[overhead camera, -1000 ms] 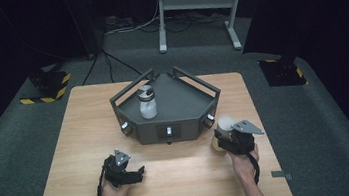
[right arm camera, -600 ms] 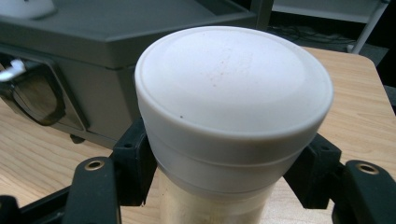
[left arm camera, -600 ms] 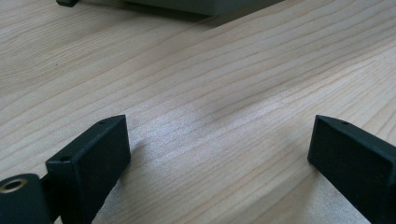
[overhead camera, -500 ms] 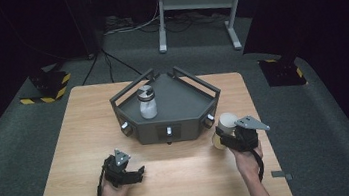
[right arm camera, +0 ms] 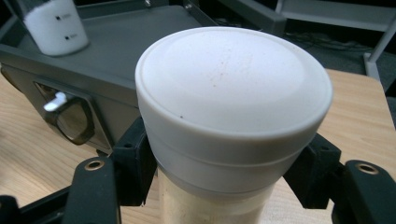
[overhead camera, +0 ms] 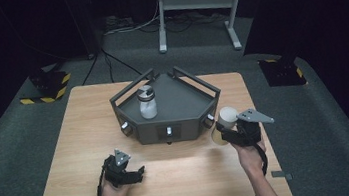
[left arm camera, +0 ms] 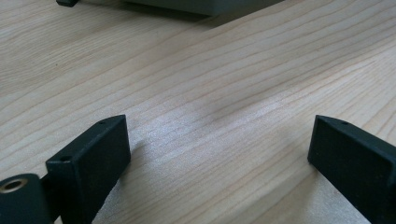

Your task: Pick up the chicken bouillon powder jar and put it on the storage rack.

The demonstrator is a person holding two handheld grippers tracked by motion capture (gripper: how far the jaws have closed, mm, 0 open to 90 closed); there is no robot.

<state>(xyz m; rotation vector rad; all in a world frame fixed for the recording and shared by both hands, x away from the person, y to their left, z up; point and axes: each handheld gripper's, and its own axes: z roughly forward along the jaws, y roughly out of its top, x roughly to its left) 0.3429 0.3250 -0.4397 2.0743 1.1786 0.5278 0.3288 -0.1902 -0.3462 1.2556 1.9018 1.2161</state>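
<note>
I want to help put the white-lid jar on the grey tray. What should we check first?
1. Right gripper fingers clamp the white-lid jar: ok.
2. Jar off the table: ok.
3. Free floor on the grey tray beside the small bottle: ok.
4. Left gripper open with nothing in it, away from the tray: ok.
5. Jar lid screwed tight: cannot tell.

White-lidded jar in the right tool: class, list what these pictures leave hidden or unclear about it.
- Base of the white-lidded jar: right gripper view, cut off by the bottom edge.
- Its contents: both views, hidden by the lid; only a pale beige body shows.
- Whether it clears the table: high view, right tool covers its lower end.
</note>
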